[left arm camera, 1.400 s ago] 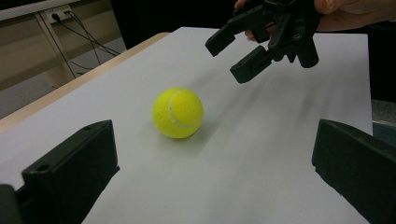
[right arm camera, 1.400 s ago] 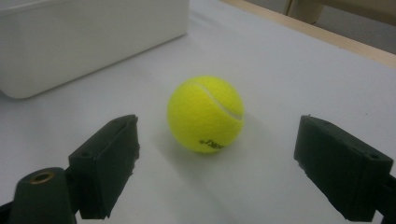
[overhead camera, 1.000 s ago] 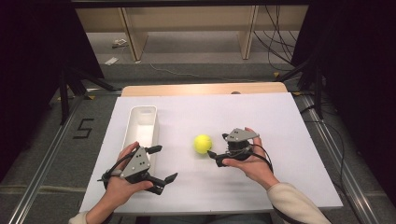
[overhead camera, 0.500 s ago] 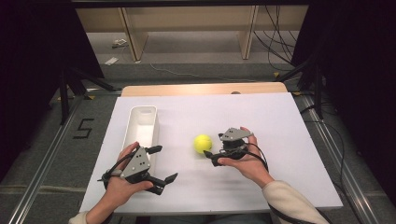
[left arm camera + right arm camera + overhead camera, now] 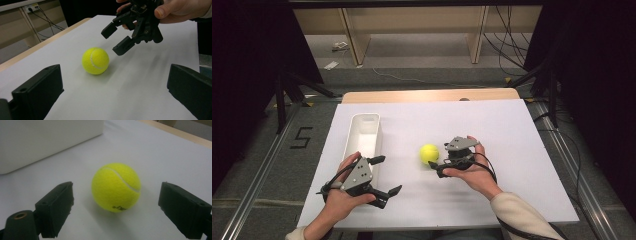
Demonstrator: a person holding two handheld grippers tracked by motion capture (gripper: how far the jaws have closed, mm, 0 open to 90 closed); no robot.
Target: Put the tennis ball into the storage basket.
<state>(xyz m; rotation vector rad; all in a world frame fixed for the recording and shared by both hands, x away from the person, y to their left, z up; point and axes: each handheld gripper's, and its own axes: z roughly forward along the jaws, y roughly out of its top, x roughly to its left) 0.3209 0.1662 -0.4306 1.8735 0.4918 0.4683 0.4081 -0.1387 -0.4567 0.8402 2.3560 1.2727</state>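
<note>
on the white board (image 5: 522, 130) we see the ball (image 5: 429, 153) right of the bin (image 5: 364, 131), apart from it. our right gripper (image 5: 435, 167) sits just beside the ball; our left gripper (image 5: 385, 176) lies nearer us, below the bin.

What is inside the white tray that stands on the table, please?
The white tray looks empty where its inside shows in the high view: only its pale floor. The left gripper covers its near end, so that part is hidden. The tennis ball lies outside it, on the table.
</note>
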